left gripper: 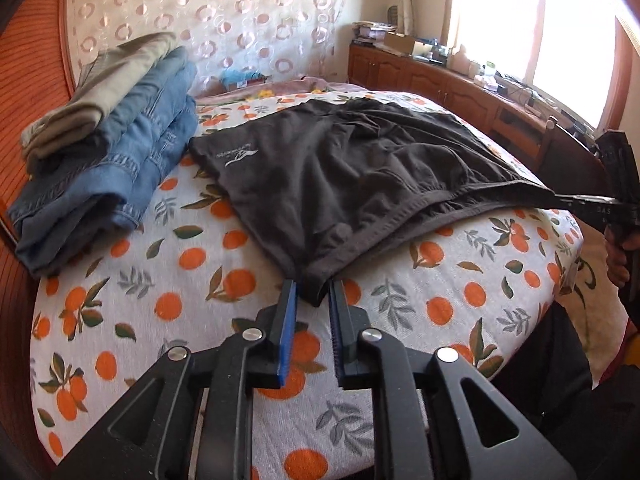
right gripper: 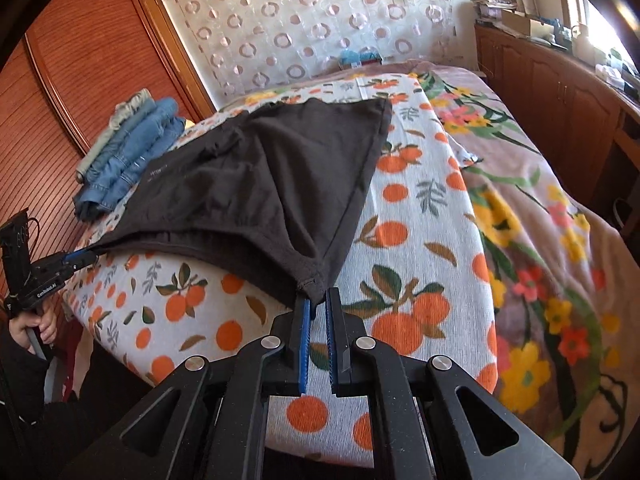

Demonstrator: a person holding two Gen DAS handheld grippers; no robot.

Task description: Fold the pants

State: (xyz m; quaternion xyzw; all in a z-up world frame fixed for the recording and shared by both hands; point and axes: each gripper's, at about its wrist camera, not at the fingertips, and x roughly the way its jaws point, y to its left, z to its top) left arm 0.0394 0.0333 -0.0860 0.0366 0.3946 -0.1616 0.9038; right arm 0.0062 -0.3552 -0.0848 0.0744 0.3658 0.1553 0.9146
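Observation:
Dark brown pants [left gripper: 340, 176] lie spread on the orange-print bed sheet [left gripper: 160, 280], waistband toward me. My left gripper [left gripper: 313, 292] is shut on one waistband corner at the bed's near edge. My right gripper [right gripper: 317, 298] is shut on the other waistband corner. The waistband hangs stretched between the two. The pants also show in the right wrist view [right gripper: 260, 184]. Each gripper shows in the other's view: the right one [left gripper: 576, 202], the left one [right gripper: 84, 258].
A stack of folded jeans and khaki pants [left gripper: 112, 160] lies on the bed's far left, also in the right wrist view [right gripper: 132, 148]. A floral blanket [right gripper: 540, 220] covers the right side. A wooden wardrobe [right gripper: 80, 80] stands left, cluttered cabinets [left gripper: 460, 88] under the window.

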